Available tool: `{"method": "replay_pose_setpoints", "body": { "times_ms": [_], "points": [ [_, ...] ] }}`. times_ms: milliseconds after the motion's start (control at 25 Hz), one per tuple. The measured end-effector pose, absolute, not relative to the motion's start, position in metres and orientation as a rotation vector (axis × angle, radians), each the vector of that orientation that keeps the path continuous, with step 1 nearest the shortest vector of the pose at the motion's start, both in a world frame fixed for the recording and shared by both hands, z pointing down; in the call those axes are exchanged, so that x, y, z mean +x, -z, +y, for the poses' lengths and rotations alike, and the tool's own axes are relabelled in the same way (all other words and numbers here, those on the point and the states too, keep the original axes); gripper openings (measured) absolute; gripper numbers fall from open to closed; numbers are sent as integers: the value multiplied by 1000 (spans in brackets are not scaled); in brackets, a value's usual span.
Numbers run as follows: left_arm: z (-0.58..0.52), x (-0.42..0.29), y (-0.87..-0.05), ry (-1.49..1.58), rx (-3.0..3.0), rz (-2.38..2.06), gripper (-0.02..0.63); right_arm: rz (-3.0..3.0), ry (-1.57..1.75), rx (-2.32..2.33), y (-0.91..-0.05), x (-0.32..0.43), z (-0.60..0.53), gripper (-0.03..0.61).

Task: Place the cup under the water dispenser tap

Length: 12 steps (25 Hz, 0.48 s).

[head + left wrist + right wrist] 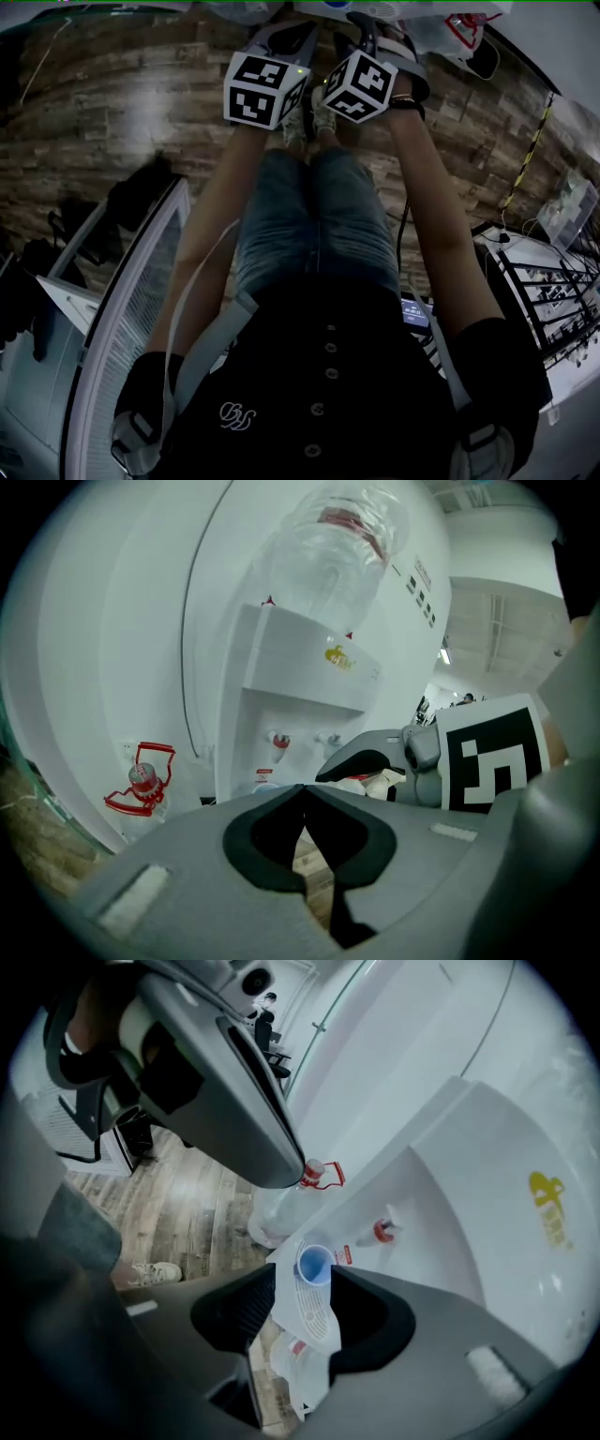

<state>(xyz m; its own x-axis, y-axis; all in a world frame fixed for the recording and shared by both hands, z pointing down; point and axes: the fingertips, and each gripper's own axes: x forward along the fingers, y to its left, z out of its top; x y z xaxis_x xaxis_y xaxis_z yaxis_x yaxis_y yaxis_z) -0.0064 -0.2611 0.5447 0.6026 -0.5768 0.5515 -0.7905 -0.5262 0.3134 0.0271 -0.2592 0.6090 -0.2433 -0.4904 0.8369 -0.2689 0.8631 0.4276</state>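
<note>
A small blue cup (315, 1264) stands upright on the white drip tray (319, 1312) of the water dispenser (300, 667), below and a little left of the red tap (382, 1232). My right gripper (302, 1269) hangs above the cup, open, and no pad touches it. The cup shows through the gap, well below the jaws. My left gripper (302, 789) is shut with nothing in it and faces the dispenser's front, where the red tap (279, 742) and a pale tap (328, 738) show. In the head view both marker cubes (265, 89) (361, 86) sit side by side, and the cup is hidden.
A large water bottle (337, 546) tops the dispenser. A bottle with a red handle (141, 785) stands on the wooden floor (112, 112) left of it. Clear plastic bottles (295, 1354) lie below the tray. My shoes (305, 117) are near the dispenser's foot. Dark chairs (94, 1119) stand further off.
</note>
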Motion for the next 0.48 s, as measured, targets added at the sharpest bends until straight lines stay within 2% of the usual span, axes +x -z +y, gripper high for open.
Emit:
{"method": "replay_pose_setpoints", "body": {
  "times_ms": [480],
  "points": [
    [-229, 30, -481, -514, 2374, -957, -3, -1901, 150, 730, -525, 49, -224, 175]
  ]
}}
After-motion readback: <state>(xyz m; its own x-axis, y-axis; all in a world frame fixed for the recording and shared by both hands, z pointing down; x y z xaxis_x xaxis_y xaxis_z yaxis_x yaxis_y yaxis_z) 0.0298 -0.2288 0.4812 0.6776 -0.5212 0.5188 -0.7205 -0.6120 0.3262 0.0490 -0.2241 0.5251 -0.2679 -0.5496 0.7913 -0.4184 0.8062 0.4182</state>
